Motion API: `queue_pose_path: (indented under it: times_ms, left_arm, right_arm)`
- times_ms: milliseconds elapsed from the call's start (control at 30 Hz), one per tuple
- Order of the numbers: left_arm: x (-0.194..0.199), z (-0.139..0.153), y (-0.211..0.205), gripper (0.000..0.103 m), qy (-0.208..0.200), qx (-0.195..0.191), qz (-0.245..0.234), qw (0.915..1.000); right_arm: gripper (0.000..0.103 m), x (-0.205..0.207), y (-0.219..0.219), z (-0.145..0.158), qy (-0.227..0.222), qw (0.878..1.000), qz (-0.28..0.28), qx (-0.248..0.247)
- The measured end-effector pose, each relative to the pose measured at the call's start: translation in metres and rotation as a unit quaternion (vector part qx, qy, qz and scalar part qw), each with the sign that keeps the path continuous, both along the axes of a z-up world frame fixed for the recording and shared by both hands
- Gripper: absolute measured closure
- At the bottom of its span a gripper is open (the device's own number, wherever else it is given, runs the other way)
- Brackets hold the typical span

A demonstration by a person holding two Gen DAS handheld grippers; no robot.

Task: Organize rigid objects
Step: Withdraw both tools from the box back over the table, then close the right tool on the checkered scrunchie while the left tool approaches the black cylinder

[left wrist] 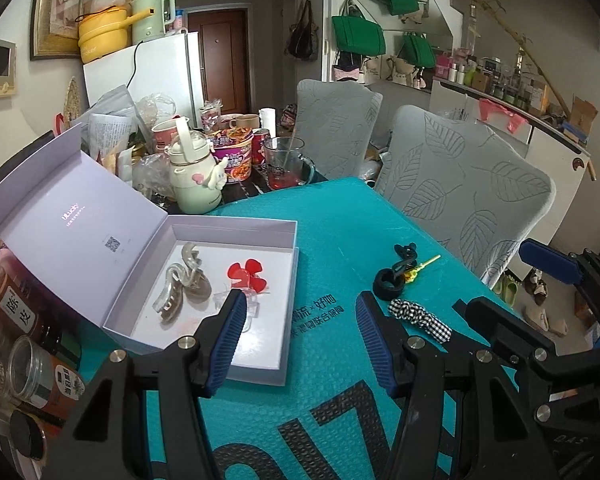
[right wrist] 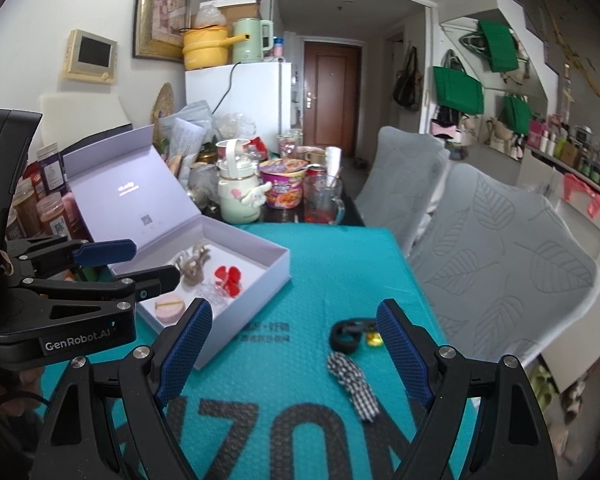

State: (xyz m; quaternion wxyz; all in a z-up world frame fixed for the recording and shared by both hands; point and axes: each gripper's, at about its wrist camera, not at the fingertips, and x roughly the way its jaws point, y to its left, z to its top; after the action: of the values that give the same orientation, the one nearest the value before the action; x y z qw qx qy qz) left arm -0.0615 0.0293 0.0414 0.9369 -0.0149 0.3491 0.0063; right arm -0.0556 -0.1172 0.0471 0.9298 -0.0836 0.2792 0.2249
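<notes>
A lilac gift box (left wrist: 290,312) (right wrist: 252,308) lies open on the teal mat (left wrist: 339,240). It holds clear and beige hair claws (left wrist: 182,286), a red flower clip (left wrist: 247,274) and a pink round piece (right wrist: 170,307). A black hair tie (left wrist: 387,280) (right wrist: 345,336), a black claw (left wrist: 404,254), a yellow clip (left wrist: 423,264) (right wrist: 372,338) and a checked fabric tie (left wrist: 419,318) (right wrist: 353,380) lie on the mat to the right. My left gripper (left wrist: 300,340) (right wrist: 156,261) hovers open and empty by the box's near corner. My right gripper (right wrist: 296,352) (left wrist: 489,276) is open and empty above the checked tie.
Behind the box stand a cream kettle-shaped bottle (left wrist: 194,176), noodle cups (left wrist: 236,156) and a glass mug (left wrist: 286,164). Jars (left wrist: 24,320) crowd the table's left edge. Two grey leaf-patterned chairs (left wrist: 459,188) flank the right side.
</notes>
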Motion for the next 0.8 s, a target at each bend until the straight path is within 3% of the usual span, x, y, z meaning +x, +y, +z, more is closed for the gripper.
queue_pose_path:
  times_ms: [300,800]
  left_arm:
    - [0.009,-0.022,-0.025,0.047,0.023,-0.013,-0.017,0.9995]
    - [0.057,-0.064,-0.041,0.047,0.076,-0.014,-0.019,0.9968]
  right_arm:
    - [0.018,-0.004,-0.034,-0.024,0.021,0.999,-0.029,-0.005]
    - [0.027,0.044,-0.059,-0.075,0.086,0.996,-0.029,-0.002]
